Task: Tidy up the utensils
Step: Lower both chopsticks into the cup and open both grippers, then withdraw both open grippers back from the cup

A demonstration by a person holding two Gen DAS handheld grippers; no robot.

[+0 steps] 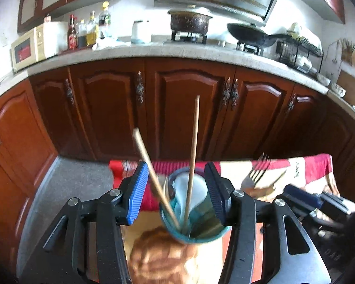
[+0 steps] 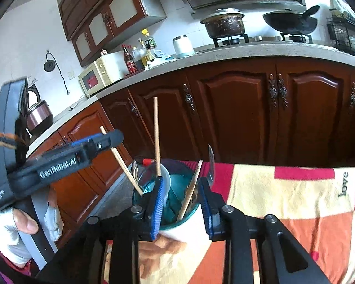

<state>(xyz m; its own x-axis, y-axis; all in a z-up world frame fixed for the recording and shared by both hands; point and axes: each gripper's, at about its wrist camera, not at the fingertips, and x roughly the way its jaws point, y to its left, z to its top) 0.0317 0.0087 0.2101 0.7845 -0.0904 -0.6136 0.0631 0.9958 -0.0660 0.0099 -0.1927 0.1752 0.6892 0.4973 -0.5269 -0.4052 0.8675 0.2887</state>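
Near the blanket's [image 2: 284,189] edge, cup [image 2: 164,209] between both open hand-held grippers.

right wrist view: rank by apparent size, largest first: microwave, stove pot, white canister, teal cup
1. teal cup, though it sits right at the camera, so that's nearness
2. microwave and stove pot: look alike, not ranking
3. white canister

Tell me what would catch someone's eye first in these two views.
Probably the teal cup in the middle, on the patterned red and cream cloth, with two wooden chopsticks sticking up out of it. The left gripper stands open around the cup, its blue pads apart from it, and a fork hovers blurred to the right. Behind runs a long row of reddish wooden cabinets.
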